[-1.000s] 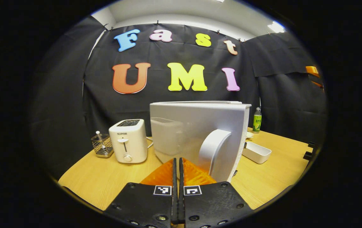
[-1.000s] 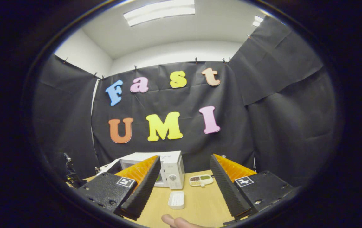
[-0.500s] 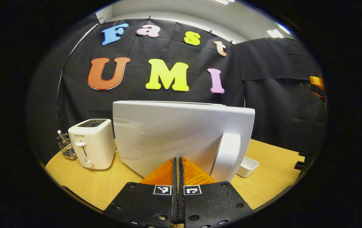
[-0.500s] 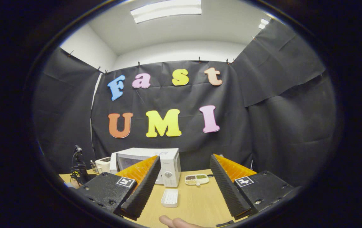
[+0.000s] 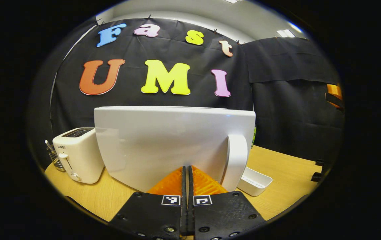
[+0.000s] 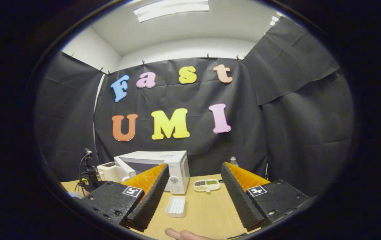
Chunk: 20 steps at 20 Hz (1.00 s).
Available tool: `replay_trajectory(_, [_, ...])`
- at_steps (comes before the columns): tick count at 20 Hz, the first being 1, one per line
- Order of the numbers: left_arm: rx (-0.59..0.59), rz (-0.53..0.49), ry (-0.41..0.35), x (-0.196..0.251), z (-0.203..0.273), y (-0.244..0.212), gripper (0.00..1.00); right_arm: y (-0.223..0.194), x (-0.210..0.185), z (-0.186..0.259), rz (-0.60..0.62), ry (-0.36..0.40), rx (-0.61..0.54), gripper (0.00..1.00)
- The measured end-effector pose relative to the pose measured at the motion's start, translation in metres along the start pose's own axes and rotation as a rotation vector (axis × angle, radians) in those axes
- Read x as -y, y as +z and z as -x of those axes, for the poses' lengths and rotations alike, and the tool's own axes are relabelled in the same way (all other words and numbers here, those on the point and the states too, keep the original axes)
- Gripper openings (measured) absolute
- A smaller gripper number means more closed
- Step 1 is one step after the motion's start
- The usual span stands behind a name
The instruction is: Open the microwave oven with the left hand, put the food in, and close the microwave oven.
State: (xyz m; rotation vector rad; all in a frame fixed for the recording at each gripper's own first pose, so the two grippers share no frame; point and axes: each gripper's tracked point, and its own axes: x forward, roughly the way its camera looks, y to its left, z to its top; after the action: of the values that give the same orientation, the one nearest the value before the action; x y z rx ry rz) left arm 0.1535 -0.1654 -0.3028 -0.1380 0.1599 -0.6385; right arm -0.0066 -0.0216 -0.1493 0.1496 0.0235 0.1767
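Observation:
The white microwave (image 6: pixel 175 166) stands at the back of the table with its door (image 6: pixel 125 166) ajar on the left. In the left gripper view the door's outer face (image 5: pixel 163 143) is broad and close, with its handle (image 5: pixel 236 160) on the right. My left gripper (image 5: pixel 186 169) is shut with nothing in it, its tips at the door's lower face left of the handle; I cannot tell whether they touch. My right gripper (image 6: pixel 195 165) hangs open and empty above the table's front. A compartment dish of food (image 6: pixel 206 185) lies right of the microwave.
A white toaster (image 5: pixel 77 155) and a wire rack (image 5: pixel 52 156) stand left of the microwave. An empty white tray (image 6: pixel 176 206) lies in front of it. A bottle (image 6: pixel 233 161) stands at the back. A fingertip (image 6: pixel 183 234) shows at the near edge of the wooden table (image 6: pixel 207 213).
In the left gripper view the door's face has turned more square on and grown wider, and the toaster has slid left. The left gripper stayed shut. The right gripper stayed open, its view shifting slightly.

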Motion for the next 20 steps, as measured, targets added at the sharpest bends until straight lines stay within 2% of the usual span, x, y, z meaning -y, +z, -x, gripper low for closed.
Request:
replay_trajectory(4, [-0.002,-0.004,0.000,0.009,-0.028,0.004,0.00,-0.003,0.012,-0.010,0.017,-0.021,-0.005,0.99])
replay_trajectory(9, [-0.013,0.003,-0.017,0.018,-0.074,0.005,0.00,-0.007,0.016,-0.016,0.027,-0.009,0.006,0.99])
replay_trajectory(16, [-0.011,0.060,0.044,0.014,-0.131,0.011,0.00,-0.031,0.036,-0.038,-0.003,-0.003,0.008,0.99])
replay_trajectory(20, [-0.017,0.088,0.105,0.003,-0.157,0.013,0.00,-0.051,0.045,-0.051,-0.018,0.009,-0.011,0.99])
